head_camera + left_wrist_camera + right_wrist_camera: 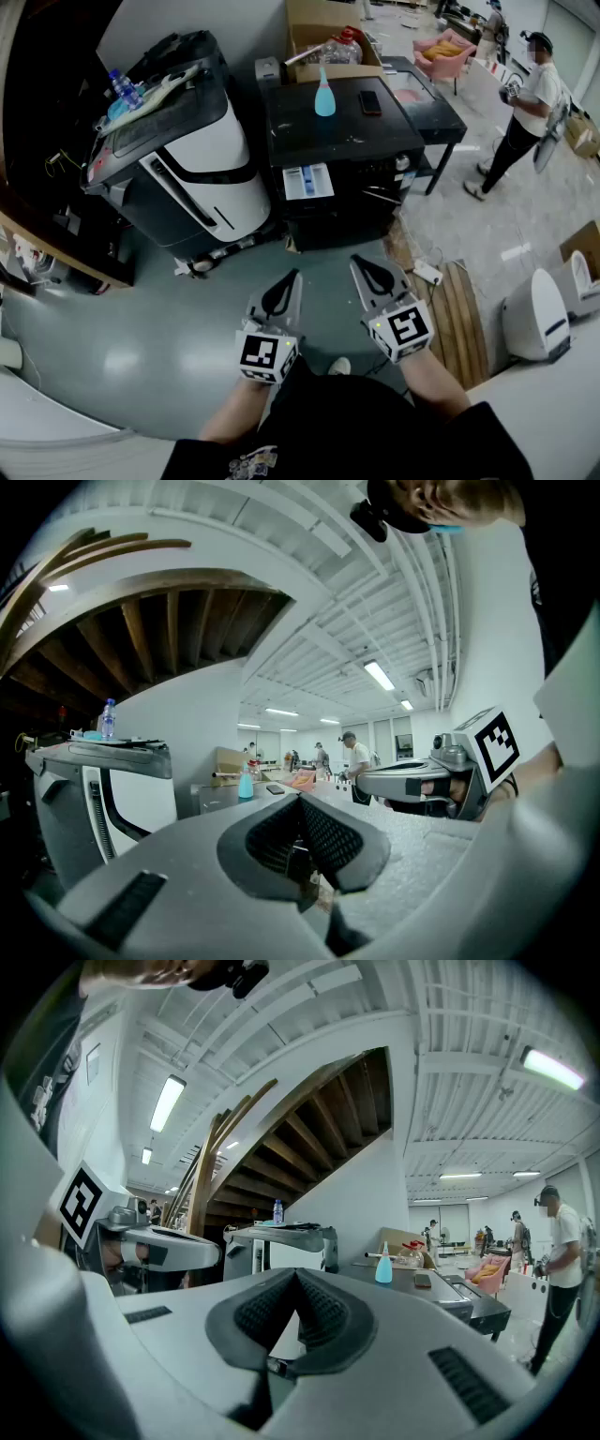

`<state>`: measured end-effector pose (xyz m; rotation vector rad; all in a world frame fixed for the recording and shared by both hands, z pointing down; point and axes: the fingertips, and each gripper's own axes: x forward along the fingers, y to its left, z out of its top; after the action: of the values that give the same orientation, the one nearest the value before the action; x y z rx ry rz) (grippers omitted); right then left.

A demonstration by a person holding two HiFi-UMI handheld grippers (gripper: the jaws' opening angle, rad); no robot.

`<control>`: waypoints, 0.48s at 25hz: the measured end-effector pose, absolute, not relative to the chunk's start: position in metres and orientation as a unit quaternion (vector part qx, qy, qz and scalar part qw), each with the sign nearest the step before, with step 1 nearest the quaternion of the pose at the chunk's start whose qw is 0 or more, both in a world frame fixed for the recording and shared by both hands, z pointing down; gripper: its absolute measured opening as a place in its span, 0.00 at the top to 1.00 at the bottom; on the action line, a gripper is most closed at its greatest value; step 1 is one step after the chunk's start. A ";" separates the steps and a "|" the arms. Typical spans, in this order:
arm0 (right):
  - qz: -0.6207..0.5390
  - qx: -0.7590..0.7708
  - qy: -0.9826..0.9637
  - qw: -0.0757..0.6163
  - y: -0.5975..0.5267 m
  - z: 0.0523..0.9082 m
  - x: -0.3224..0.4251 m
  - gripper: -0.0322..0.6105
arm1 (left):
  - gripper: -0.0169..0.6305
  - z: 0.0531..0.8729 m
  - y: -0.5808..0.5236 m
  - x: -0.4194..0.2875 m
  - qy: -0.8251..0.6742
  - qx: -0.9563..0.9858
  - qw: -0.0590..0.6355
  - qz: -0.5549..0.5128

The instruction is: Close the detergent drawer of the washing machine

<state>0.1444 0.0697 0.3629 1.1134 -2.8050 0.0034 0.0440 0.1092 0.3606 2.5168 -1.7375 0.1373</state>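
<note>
With the left gripper and right gripper empty, jaws together, well short of the washer, best press one tip squarely on the open drawer, straight in.

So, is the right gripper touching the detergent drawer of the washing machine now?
Apart. The head view shows a stretch of grey floor between the shut right gripper and the open detergent drawer.

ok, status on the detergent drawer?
Left gripper, right gripper both shut, empty, back from the washing machine. Detergent drawer open, untouched. Nothing in the way.
</note>
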 end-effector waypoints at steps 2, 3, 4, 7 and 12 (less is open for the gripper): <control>0.002 0.368 -0.928 0.062 0.068 0.364 0.143 0.95 | 0.97 0.360 0.107 0.043 -0.567 0.822 0.034 0.037; 0.002 0.367 -0.928 0.061 0.067 0.364 0.143 0.95 | 0.97 0.361 0.106 0.043 -0.567 0.822 0.031 0.034; 0.002 0.366 -0.929 0.057 0.067 0.363 0.141 0.95 | 0.97 0.362 0.105 0.042 -0.567 0.822 0.029 0.032; 0.002 0.363 -0.930 0.048 0.065 0.362 0.139 0.95 | 0.97 0.361 0.103 0.040 -0.568 0.822 0.027 0.028; 0.016 0.363 -0.931 0.035 0.062 0.363 0.135 0.95 | 0.97 0.362 0.100 0.036 -0.570 0.821 0.022 0.026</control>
<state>0.1347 0.0619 0.3627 1.1166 -2.8613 0.0504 0.0363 0.1000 0.3623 2.5434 -1.7656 0.0810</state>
